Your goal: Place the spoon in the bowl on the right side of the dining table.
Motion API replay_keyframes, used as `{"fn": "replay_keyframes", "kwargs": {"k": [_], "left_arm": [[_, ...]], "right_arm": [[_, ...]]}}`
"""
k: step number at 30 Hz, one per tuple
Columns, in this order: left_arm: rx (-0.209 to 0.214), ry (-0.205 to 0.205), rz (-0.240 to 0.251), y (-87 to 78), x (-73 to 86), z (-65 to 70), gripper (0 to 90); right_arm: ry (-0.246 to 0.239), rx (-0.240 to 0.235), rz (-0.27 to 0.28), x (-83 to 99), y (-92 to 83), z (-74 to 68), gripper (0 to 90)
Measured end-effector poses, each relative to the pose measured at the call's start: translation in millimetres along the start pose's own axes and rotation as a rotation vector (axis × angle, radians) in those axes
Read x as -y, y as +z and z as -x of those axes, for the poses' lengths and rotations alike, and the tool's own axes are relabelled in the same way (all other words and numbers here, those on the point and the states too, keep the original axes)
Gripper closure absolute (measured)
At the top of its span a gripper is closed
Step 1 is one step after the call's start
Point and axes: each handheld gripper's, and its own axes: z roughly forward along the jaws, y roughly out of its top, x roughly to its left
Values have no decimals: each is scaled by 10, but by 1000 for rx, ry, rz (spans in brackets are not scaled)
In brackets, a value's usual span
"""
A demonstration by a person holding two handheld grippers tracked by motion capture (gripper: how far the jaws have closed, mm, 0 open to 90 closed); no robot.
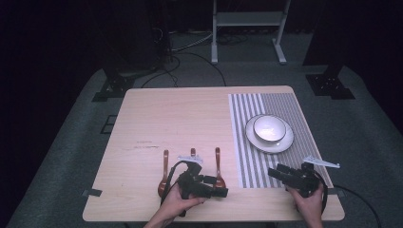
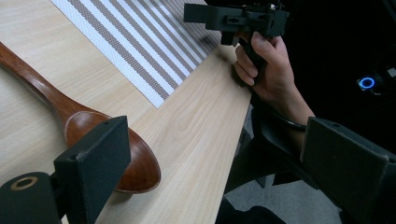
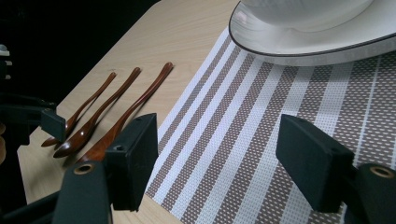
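Note:
Three brown wooden spoons lie side by side near the table's front: the left spoon [image 1: 165,173], the middle spoon [image 1: 193,153] and the right spoon [image 1: 217,164]. My left gripper [image 1: 216,186] hovers over their bowl ends, pointing right. It is open, and the right spoon's bowl [image 2: 70,116] lies beside one jaw with nothing between the jaws. My right gripper [image 1: 278,172] points left over the front corner of the striped placemat [image 1: 247,142]. It is open over the mat [image 3: 224,158], holding nothing. A white bowl [image 1: 269,128] sits on a white plate [image 1: 285,142].
The plate [image 3: 303,42] stands on the mat just beyond my right gripper. The three spoons [image 3: 109,105] lie left of the mat's edge. The table's front edge [image 2: 233,154] is close to both hands. A frame and cables stand on the floor behind the table.

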Motion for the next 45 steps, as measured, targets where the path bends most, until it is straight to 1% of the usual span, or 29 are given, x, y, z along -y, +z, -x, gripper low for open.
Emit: {"fn": "replay_keyframes", "kwargs": {"k": [6, 12, 18, 22, 25, 26, 27, 28, 30, 32, 33, 36, 39, 42, 45], "left_arm": [[14, -8, -26, 77, 26, 3, 75], [15, -8, -42, 122, 42, 10, 74], [11, -15, -63, 176, 67, -5, 74], [-2, -15, -85, 227, 91, -13, 75], [-27, -18, -107, 276, 119, -38, 75], [-34, -28, -117, 297, 131, -55, 75], [-34, -28, -121, 304, 137, -65, 75], [-29, -28, -112, 308, 142, -70, 75], [-33, -26, -109, 308, 139, -65, 76], [-38, -31, -110, 310, 140, -68, 76], [-32, -32, -105, 309, 143, -73, 76], [-31, -35, -105, 305, 141, -80, 76], [-32, -34, -104, 305, 143, -77, 76], [-30, -35, -101, 304, 144, -79, 76], [-29, -39, -101, 302, 143, -82, 76]], "right_arm": [[4, -1, -1, -2, 17, -2, 285], [0, -2, 2, -4, 16, -7, 285], [-14, -7, -2, -21, 28, -53, 287], [-37, -17, -17, -56, 67, -114, 287], [-53, -30, -32, -101, 108, -174, 287], [-62, -35, -39, -122, 124, -203, 287], [-73, -47, -44, -153, 147, -242, 287], [-80, -55, -47, -171, 164, -265, 287], [-96, -69, -64, -220, 217, -329, 287], [-103, -90, -76, -267, 285, -375, 287], [-108, -99, -84, -289, 324, -394, 287], [-117, -115, -118, -338, 448, -454, 287], [-123, -130, -158, -367, 584, -492, 287], [-128, -136, -179, -380, 679, -501, 287], [-117, -149, -198, -391, 759, -499, 287]]}}
